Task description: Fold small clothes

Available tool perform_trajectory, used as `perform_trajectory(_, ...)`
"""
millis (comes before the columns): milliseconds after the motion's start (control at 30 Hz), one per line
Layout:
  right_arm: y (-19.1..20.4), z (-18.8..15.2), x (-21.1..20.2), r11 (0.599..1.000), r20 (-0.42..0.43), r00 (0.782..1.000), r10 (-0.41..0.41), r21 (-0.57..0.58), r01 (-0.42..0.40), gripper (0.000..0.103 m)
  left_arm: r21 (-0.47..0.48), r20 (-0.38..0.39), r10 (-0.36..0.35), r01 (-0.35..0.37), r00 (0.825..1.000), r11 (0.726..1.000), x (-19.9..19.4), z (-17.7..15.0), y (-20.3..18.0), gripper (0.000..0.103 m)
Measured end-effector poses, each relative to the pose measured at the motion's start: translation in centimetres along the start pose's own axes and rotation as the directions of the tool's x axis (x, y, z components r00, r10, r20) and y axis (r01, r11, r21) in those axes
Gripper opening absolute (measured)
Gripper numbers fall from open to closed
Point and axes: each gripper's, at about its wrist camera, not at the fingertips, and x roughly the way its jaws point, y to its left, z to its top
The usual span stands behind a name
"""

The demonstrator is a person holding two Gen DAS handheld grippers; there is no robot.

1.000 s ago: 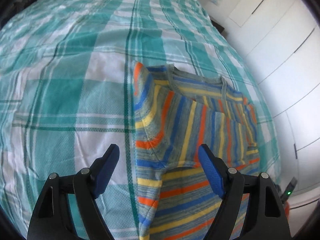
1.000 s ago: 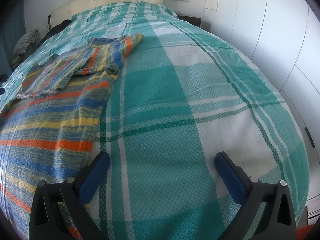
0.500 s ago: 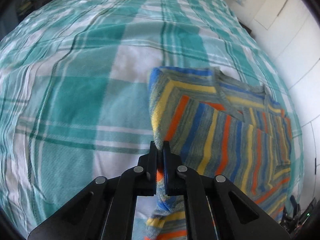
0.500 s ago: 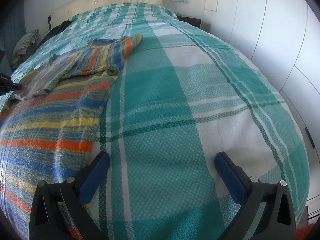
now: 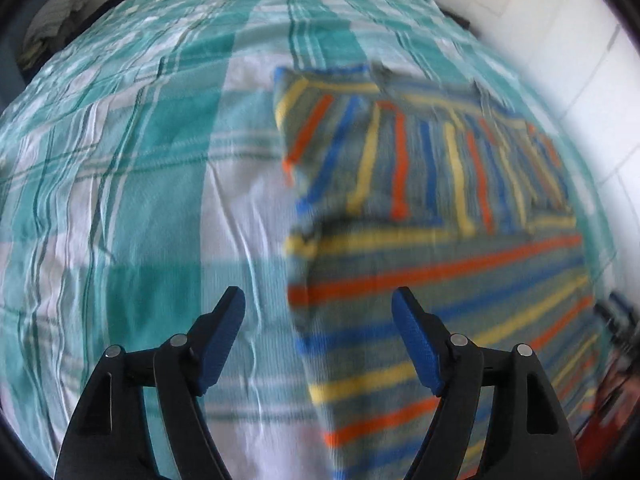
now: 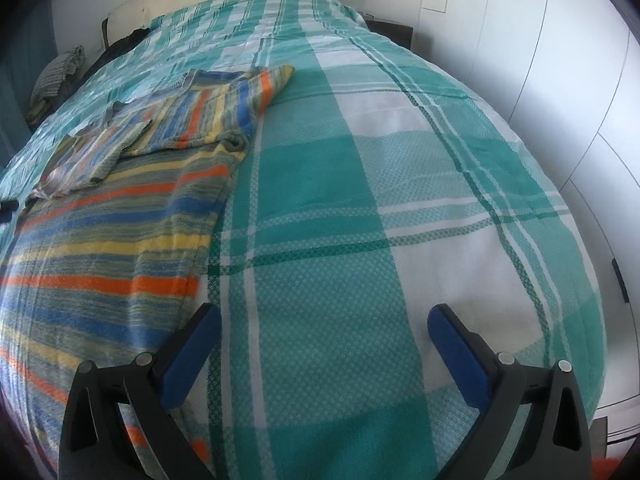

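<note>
Left hand-held gripper (image 5: 318, 308): spread wide, empty, above edge of multicoloured striped knit shirt (image 5: 420, 208).
Right hand-held gripper (image 6: 324, 326): spread wide, empty, over teal-and-white checked bedspread (image 6: 400, 184).

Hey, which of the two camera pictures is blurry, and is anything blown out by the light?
Left wrist view: the striped shirt and checked bedspread are smeared by motion blur, while the left gripper stays sharp; the wall at right is washed out. Right wrist view: sharp throughout, with the fisheye bulging the bed, and the white wardrobe doors bright but readable.
</note>
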Motion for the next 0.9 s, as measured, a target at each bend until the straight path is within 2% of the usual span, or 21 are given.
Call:
perform_trajectory(67, 0.4, 0.3, -2.5, 0.998, 0.034, 0.997, 0.064, 0.002, -0.064, 0.100, 0.087, -0.039, 0.058, -0.055, 0.998, 0.995, 0.0, -3.6, -1.3, 0.079)
perform_trajectory(133, 1.8, 0.4, -5.2, 0.989, 0.068, 0.987, 0.147, -0.040, -0.144, 0.100, 0.146, -0.009, 0.101, -0.098, 0.995, 0.984, -1.3, -6.7, -1.7, 0.086)
perform_trajectory(200, 3.6, 0.0, -6.1, 0.973, 0.033, 0.978, 0.208, -0.109, -0.203, 0.101, 0.160, -0.022, 0.135, -0.130, 0.991, 0.979, -2.6, -8.8, -1.5, 0.091)
perform_trajectory(233, 4.7, -0.6, -5.6, 0.960, -0.042, 0.973, 0.228, -0.159, -0.232, 0.101, 0.157, -0.037, 0.135, -0.128, 0.990, 0.979, -3.2, -9.7, -1.1, 0.091)
perform_trajectory(267, 5.6, -1.4, -4.8, 0.947, -0.130, 0.967, 0.220, -0.209, -0.243, 0.100, 0.157, -0.064, 0.136, -0.125, 0.989, 0.980, -3.8, -10.6, -0.7, 0.091)
perform_trajectory(300, 6.2, -2.6, -3.2, 0.937, -0.249, 0.959, 0.137, -0.281, -0.207, 0.098, 0.162, -0.086, 0.145, -0.130, 0.986, 0.978, -4.1, -11.4, -0.4, 0.091)
perform_trajectory(333, 5.9, -3.6, -2.0, 0.935, -0.311, 0.950, 0.032, -0.326, -0.139, 0.093, 0.170, -0.100, 0.156, -0.138, 0.983, 0.976, -4.5, -12.1, -0.1, 0.091)
perform_trajectory(367, 4.8, -4.0, -1.6, 0.946, -0.328, 0.945, -0.006, -0.309, -0.102, 0.093, 0.173, -0.109, 0.162, -0.142, 0.981, 0.975, -5.1, -12.9, 0.2, 0.092)
perform_trajectory(400, 3.0, -3.7, -2.0, 0.971, -0.331, 0.943, 0.024, -0.216, -0.101, 0.093, 0.169, -0.113, 0.170, -0.150, 0.979, 0.974, -5.6, -13.4, 0.4, 0.091)
perform_trajectory(433, 1.6, -3.5, -2.5, 0.985, -0.335, 0.942, 0.019, -0.154, -0.075, 0.093, 0.159, -0.119, 0.175, -0.156, 0.977, 0.975, -6.0, -13.9, 0.6, 0.091)
perform_trajectory(467, 0.7, -3.2, -3.1, 0.991, -0.328, 0.945, -0.008, -0.126, -0.035, 0.093, 0.147, -0.125, 0.167, -0.148, 0.978, 0.978, -6.4, -14.3, 0.6, 0.091)
perform_trajectory(533, 0.1, -2.8, -4.8, 0.992, -0.279, 0.960, -0.038, -0.127, 0.003, 0.093, 0.104, -0.140, 0.091, -0.077, 0.986, 0.992, -6.8, -15.0, 0.3, 0.091)
perform_trajectory(567, 0.2, -2.8, -5.5, 0.991, -0.262, 0.965, -0.005, -0.128, -0.029, 0.093, 0.077, -0.155, 0.031, -0.019, 0.987, 0.997, -6.8, -15.5, 0.0, 0.091)
perform_trajectory(633, 0.7, -3.1, -6.4, 0.983, -0.274, 0.955, 0.117, -0.106, -0.150, 0.093, 0.043, -0.178, -0.046, 0.054, 0.983, 0.998, -6.4, -16.3, -0.7, 0.091)
perform_trajectory(667, 1.0, -3.3, -6.7, 0.979, -0.284, 0.949, 0.139, -0.101, -0.174, 0.093, 0.039, -0.179, -0.054, 0.062, 0.982, 0.997, -6.3, -16.7, -0.9, 0.091)
perform_trajectory(700, 1.7, -3.7, -7.2, 0.979, -0.280, 0.952, 0.121, -0.128, -0.162, 0.093, 0.048, -0.173, -0.038, 0.047, 0.984, 0.998, -6.1, -17.1, -1.3, 0.091)
perform_trajectory(767, 3.0, -4.1, -8.3, 0.972, -0.211, 0.977, 0.020, -0.223, -0.068, 0.093, 0.077, -0.166, 0.011, 0.002, 0.986, 0.997, -6.0, -17.6, -1.9, 0.091)
perform_trajectory(800, 4.2, -4.5, -9.2, 0.959, -0.157, 0.987, -0.046, -0.283, -0.001, 0.093, 0.060, -0.188, 0.034, -0.023, 0.982, 0.998, -6.1, -17.6, -2.1, 0.091)
perform_trajectory(900, 5.9, -4.6, -10.4, 0.942, -0.085, 0.991, -0.104, -0.328, 0.071, 0.093, 0.056, -0.143, 0.059, -0.052, 0.988, 0.997, -6.9, -17.2, -2.0, 0.091)
